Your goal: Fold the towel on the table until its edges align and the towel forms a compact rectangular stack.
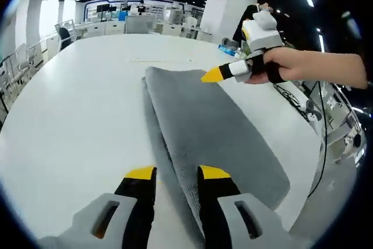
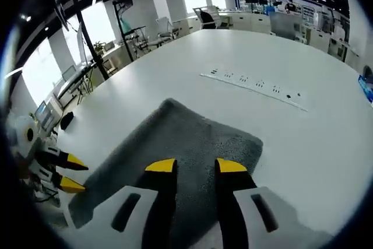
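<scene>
White table in open office; folded grey towel on it. Left gripper, right gripper: jaws apart, holding nothing, over towel.

My right gripper hovers with its jaws parted over the near part of the grey towel, which lies folded on the white table. My left gripper shows at the far left, jaws apart.

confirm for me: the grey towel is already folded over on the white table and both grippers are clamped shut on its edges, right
Not quite. The grey towel is folded over on the white table, but neither gripper is clamped: the left gripper and right gripper both stand open, holding nothing, as the left and right gripper views show.
</scene>
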Demonstrator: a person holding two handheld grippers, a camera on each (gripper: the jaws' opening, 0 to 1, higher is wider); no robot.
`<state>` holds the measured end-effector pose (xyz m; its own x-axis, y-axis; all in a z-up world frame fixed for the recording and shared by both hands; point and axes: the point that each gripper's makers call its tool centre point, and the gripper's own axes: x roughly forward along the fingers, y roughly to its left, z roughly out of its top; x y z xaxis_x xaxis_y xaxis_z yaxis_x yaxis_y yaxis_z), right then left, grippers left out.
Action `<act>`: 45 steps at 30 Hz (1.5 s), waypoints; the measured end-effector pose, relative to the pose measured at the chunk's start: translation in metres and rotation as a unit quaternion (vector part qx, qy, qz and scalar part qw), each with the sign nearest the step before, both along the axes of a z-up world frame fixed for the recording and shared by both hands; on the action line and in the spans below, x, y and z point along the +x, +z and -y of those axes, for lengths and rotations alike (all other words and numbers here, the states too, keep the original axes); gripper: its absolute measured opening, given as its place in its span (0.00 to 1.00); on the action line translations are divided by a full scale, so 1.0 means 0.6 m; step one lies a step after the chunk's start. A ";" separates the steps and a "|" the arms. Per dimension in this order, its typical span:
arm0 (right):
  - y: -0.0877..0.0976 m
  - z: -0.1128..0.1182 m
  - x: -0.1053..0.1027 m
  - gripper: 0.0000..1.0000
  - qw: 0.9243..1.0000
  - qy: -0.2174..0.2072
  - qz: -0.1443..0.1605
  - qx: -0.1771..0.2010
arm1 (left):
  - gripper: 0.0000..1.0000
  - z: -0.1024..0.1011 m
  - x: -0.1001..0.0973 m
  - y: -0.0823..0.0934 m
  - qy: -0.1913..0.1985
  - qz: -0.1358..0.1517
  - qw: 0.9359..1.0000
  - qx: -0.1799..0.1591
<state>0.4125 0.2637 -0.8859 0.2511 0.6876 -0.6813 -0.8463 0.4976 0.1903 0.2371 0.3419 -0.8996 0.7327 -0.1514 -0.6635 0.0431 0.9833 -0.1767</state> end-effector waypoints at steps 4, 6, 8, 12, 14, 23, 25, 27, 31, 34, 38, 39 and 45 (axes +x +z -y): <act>-0.002 0.019 -0.009 0.31 1.000 -0.004 -0.010 -0.004 | 0.46 -0.011 0.023 0.006 0.003 0.017 1.000 0.010; -0.006 0.030 -0.011 0.32 1.000 -0.007 -0.011 -0.006 | 0.50 -0.016 0.032 0.006 0.003 0.019 1.000 0.011; -0.011 0.039 -0.015 0.36 1.000 -0.008 -0.012 -0.007 | 0.49 -0.020 0.043 0.002 0.001 0.023 1.000 0.009; -0.022 0.060 -0.035 0.38 0.999 -0.008 -0.031 -0.008 | 0.49 -0.018 0.049 -0.003 -0.005 0.016 1.000 0.008; -0.029 0.072 -0.042 0.38 0.999 -0.009 -0.035 -0.010 | 0.47 -0.016 0.049 -0.002 -0.007 0.013 1.000 0.008; -0.038 0.103 -0.073 0.38 0.998 -0.023 -0.051 -0.006 | 0.37 -0.017 0.052 -0.011 0.000 0.006 1.000 -0.001; -0.040 0.107 -0.077 0.38 0.998 -0.026 -0.054 -0.002 | 0.36 -0.016 0.055 -0.007 0.008 0.011 1.000 -0.013; -0.041 0.109 -0.086 0.38 0.998 -0.030 -0.060 0.006 | 0.36 -0.023 0.058 -0.012 0.016 0.010 1.000 -0.019; -0.049 0.112 -0.102 0.33 0.997 -0.028 -0.067 0.010 | 0.29 -0.018 0.059 -0.016 0.019 0.008 0.999 -0.032; -0.051 0.112 -0.107 0.25 0.998 -0.027 -0.064 0.011 | 0.25 -0.014 0.063 -0.023 0.019 0.008 0.999 -0.036; -0.056 0.109 -0.108 0.17 0.998 -0.024 -0.062 0.012 | 0.23 -0.012 0.063 -0.029 0.025 0.007 0.999 -0.041; -0.057 0.108 -0.110 0.14 0.997 -0.026 -0.065 0.014 | 0.22 -0.013 0.064 -0.029 0.027 0.010 0.999 -0.042; -0.057 0.103 -0.119 0.03 0.997 -0.035 -0.069 0.026 | 0.16 -0.005 0.065 -0.030 0.020 0.011 0.999 -0.027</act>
